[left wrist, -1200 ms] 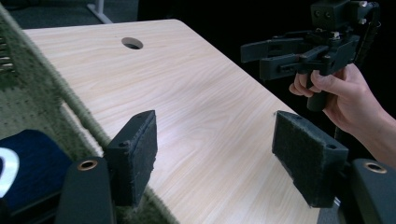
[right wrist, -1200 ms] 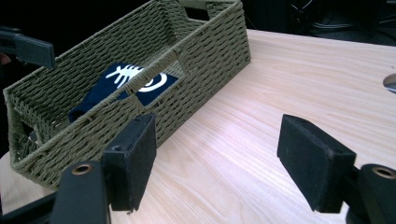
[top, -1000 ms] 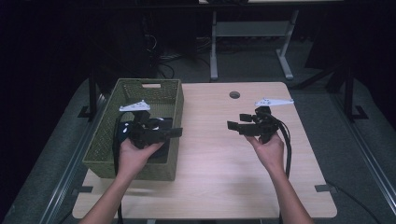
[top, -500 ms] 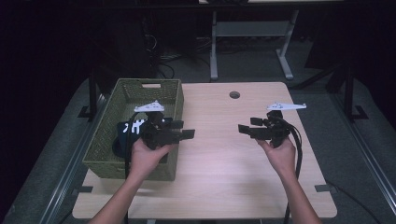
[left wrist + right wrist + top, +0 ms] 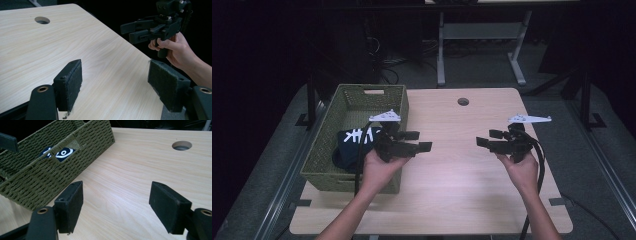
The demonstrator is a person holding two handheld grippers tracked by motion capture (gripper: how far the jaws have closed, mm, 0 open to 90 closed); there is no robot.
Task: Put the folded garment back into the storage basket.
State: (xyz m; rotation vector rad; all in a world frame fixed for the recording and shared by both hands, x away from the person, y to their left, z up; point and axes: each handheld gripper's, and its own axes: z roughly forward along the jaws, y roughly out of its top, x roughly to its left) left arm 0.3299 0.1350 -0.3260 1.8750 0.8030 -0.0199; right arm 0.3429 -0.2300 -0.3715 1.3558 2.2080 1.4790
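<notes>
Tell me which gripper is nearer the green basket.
Left. The left gripper hovers just past the green basket's right wall; the right gripper is across the table, well apart.

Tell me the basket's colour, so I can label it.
Olive green woven basket, clearest in the right gripper view.

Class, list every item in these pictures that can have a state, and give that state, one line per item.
left gripper: open, nothing between its jaws.
right gripper: open, nothing held.
green woven basket: upright on the table, holding a cloth.
dark cloth with white print: bunched, lying inside the basket.
wooden table: bare between the grippers.
</notes>
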